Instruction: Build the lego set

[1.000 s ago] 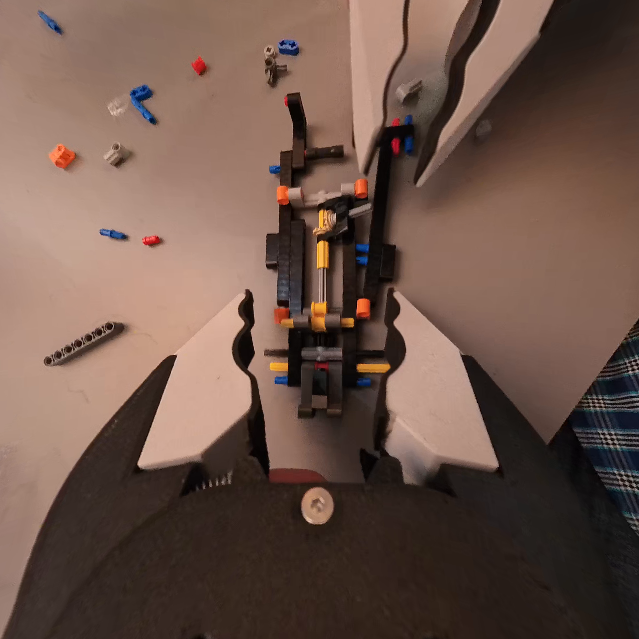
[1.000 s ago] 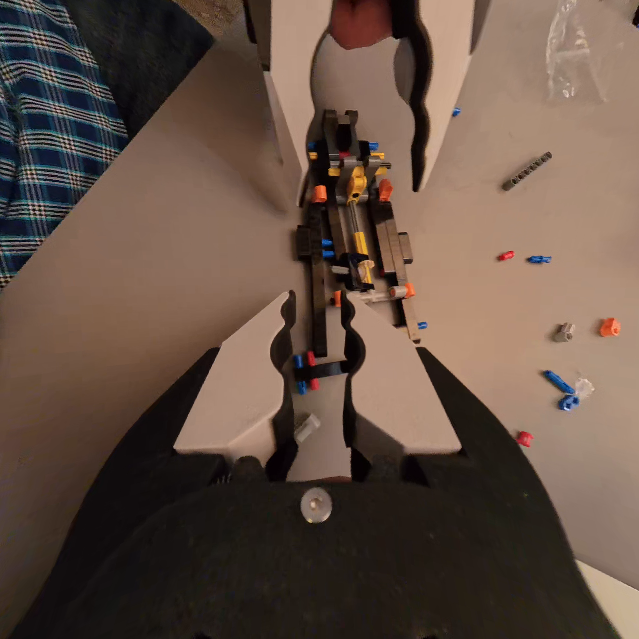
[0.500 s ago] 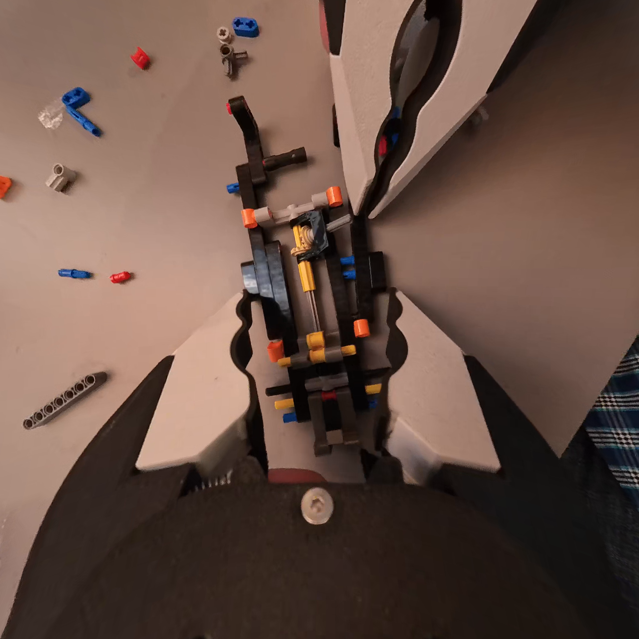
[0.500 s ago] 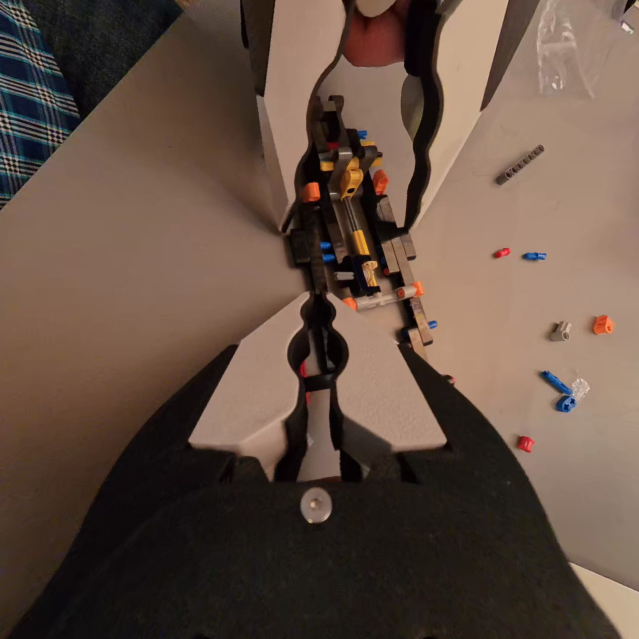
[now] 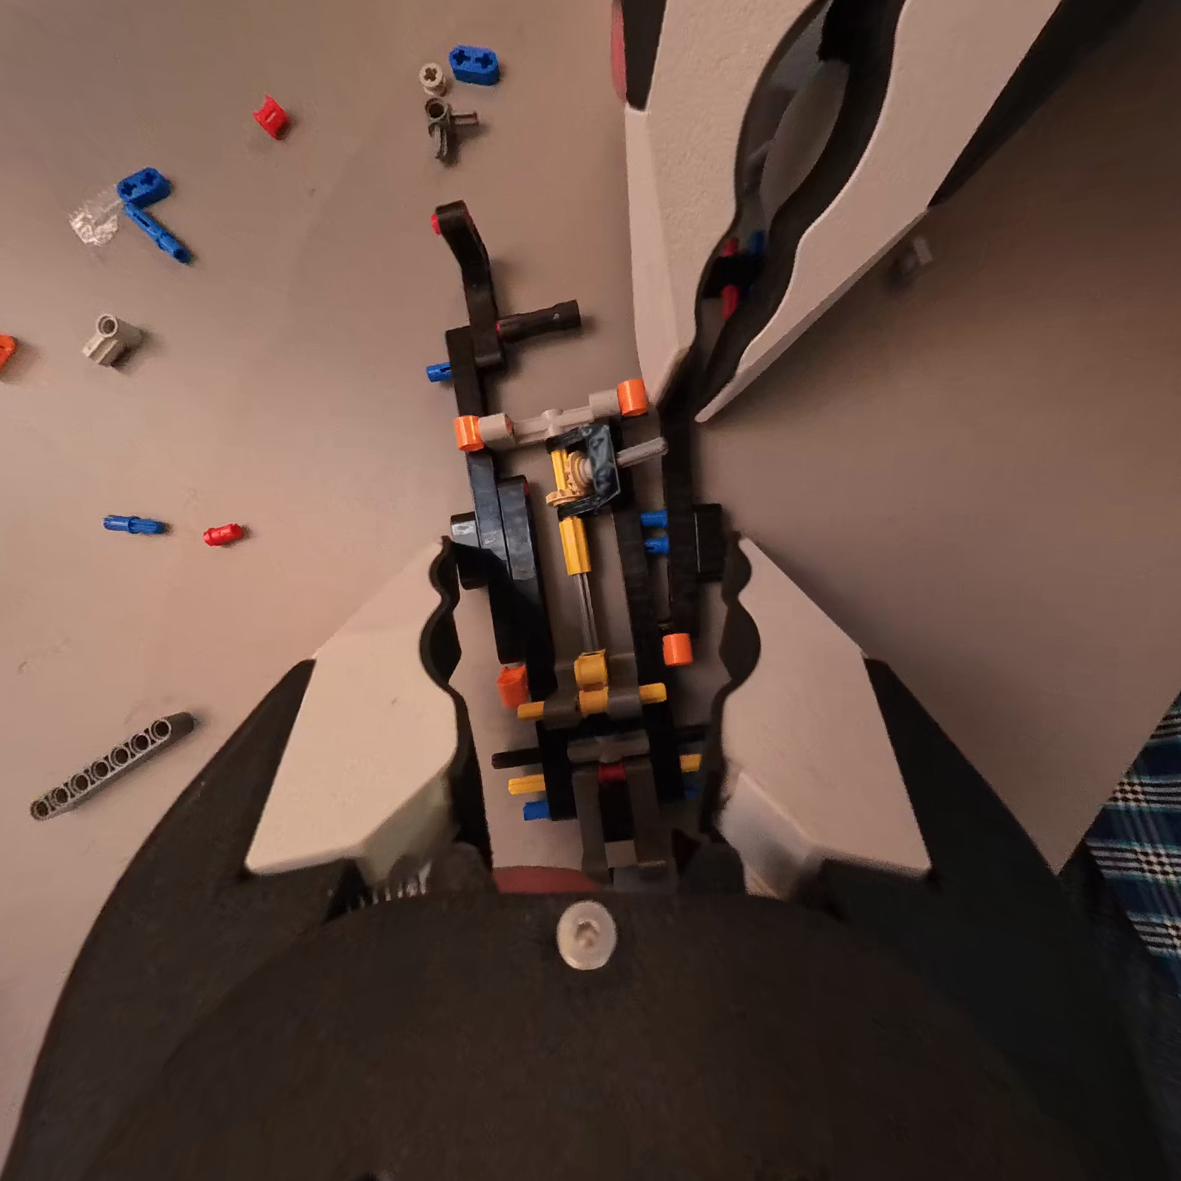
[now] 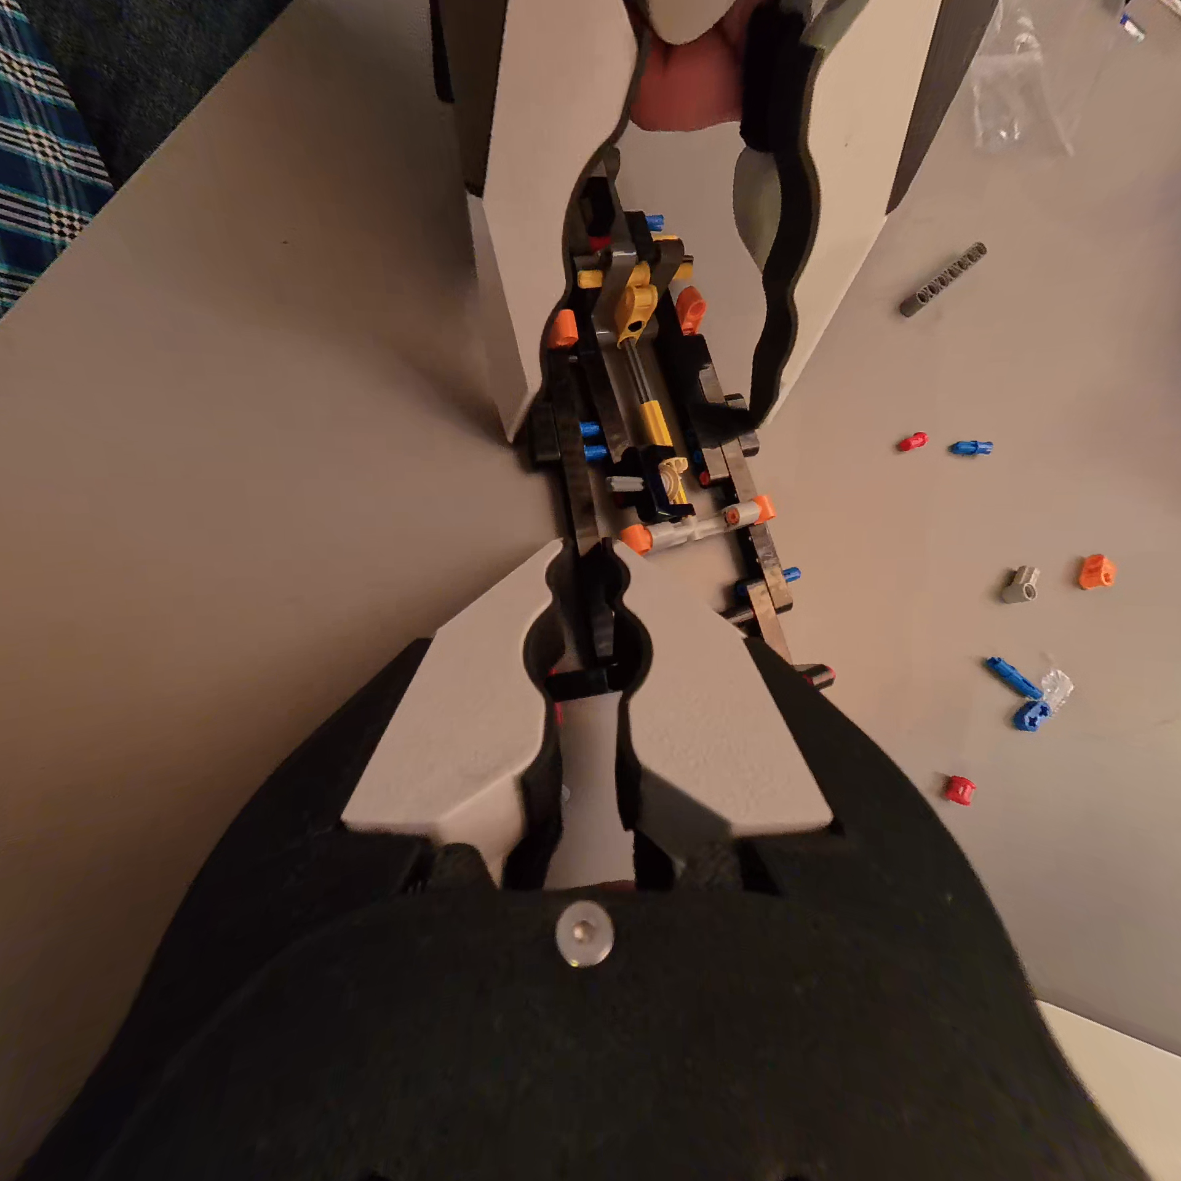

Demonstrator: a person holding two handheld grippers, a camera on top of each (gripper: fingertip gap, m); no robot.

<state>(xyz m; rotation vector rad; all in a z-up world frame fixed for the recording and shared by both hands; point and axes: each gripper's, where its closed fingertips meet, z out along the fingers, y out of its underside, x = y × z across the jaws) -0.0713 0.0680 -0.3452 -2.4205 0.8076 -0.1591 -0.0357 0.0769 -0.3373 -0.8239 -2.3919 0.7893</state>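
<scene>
Lego frame (image 5: 575, 575) lies on bench (image 5: 287, 415) between left jaws; loose parts (image 5: 147, 204) lie left; right jaws clamp its far end.

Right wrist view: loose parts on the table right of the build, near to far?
Red bush → blue connector with clear piece → light grey connector, about level with the orange connector → red pin and blue pin, side by side → grey beam → clear plastic bag.

Right gripper (image 6: 591, 562) clamped on black beam (image 6: 594, 613) of lego chassis (image 6: 645, 415), frame centre; left gripper (image 6: 639, 415) straddles chassis far end.
</scene>
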